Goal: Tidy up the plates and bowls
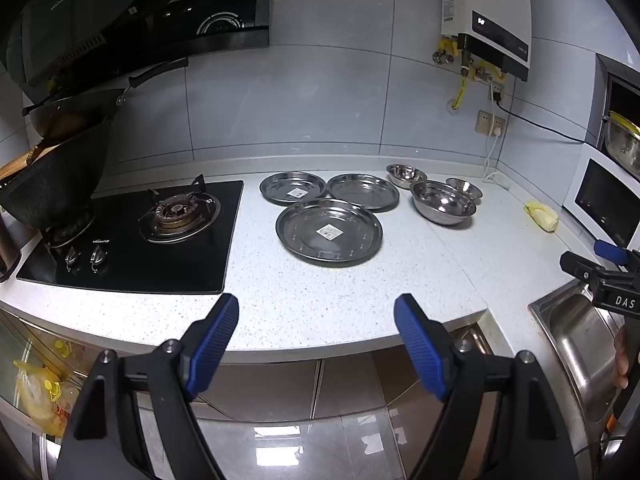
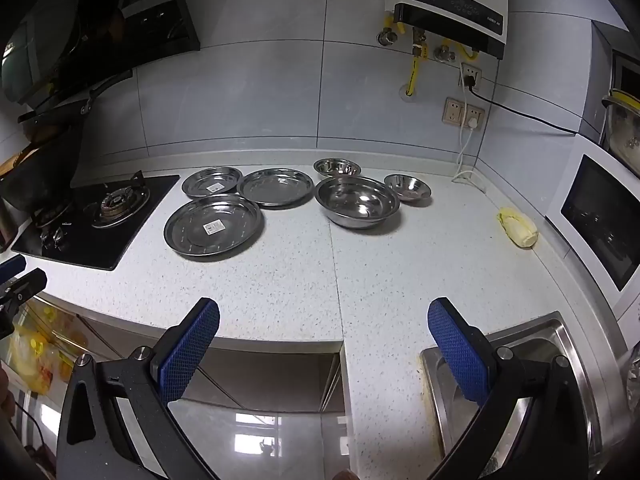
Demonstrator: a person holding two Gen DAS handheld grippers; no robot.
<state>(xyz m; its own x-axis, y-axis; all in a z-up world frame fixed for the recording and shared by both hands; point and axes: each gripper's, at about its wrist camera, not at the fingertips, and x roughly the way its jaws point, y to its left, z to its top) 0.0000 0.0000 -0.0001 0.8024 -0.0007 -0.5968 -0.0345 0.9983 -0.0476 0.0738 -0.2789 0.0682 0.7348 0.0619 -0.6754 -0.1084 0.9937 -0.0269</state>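
Three steel plates lie on the white counter: a large near one [image 1: 329, 232] [image 2: 213, 224], a small back-left one [image 1: 292, 188] [image 2: 212, 180], and a back-right one [image 1: 363, 191] [image 2: 275, 186]. To their right stand three steel bowls: a large one [image 1: 444, 202] [image 2: 357, 201] and two small ones [image 1: 406, 175] [image 1: 464, 188] [image 2: 337, 168] [image 2: 407, 187]. My left gripper [image 1: 316, 314] is open and empty, held before the counter's front edge. My right gripper [image 2: 323, 318] is open and empty, near the sink corner; it also shows at the right edge of the left wrist view [image 1: 604, 268].
A black gas hob [image 1: 136, 236] with a dark wok [image 1: 52, 188] sits left of the plates. A steel sink [image 2: 516, 364] is at the right front. A yellow cabbage piece [image 2: 518, 227] lies near a white microwave [image 2: 600, 216]. A water heater [image 2: 448, 0] hangs above.
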